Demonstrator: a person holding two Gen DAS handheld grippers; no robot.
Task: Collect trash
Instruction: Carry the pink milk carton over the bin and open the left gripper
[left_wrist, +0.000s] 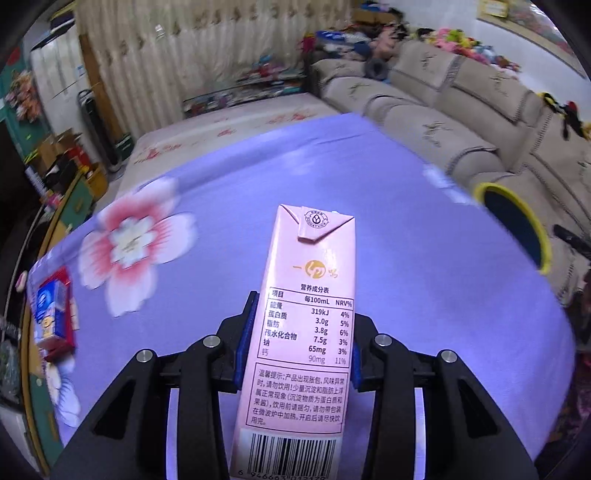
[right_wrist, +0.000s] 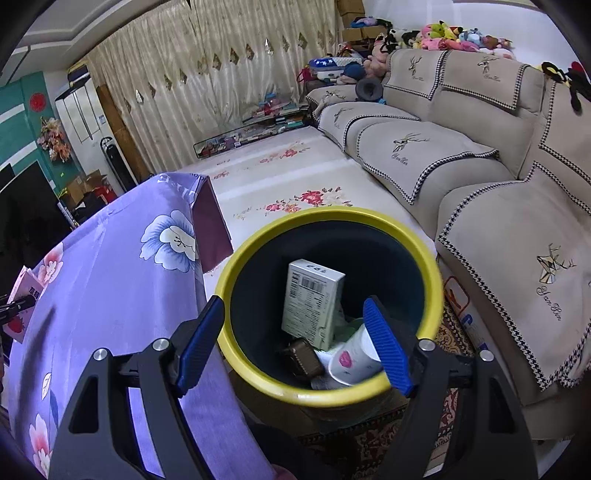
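My left gripper (left_wrist: 301, 332) is shut on a pink drink carton (left_wrist: 303, 317) and holds it upright above the purple flowered tablecloth (left_wrist: 406, 266). A blue and red carton (left_wrist: 55, 310) lies on the table's left edge. My right gripper (right_wrist: 295, 332) is open and empty, right above the yellow-rimmed dark bin (right_wrist: 332, 397). In the bin lie a white box (right_wrist: 312, 304), a paper cup (right_wrist: 352, 360) and a small brown item (right_wrist: 304, 356). The bin also shows in the left wrist view (left_wrist: 517, 221), beyond the table's right edge. The pink carton (right_wrist: 22, 295) shows at the right wrist view's left edge.
A beige sofa (right_wrist: 480, 184) with plush toys runs along the right. A flowered floor mat (right_wrist: 295, 177) lies beyond the table. Curtains (right_wrist: 203, 74) hang at the back. A patterned rug (right_wrist: 369, 443) lies under the bin. Shelves and boxes stand at the left (left_wrist: 55, 155).
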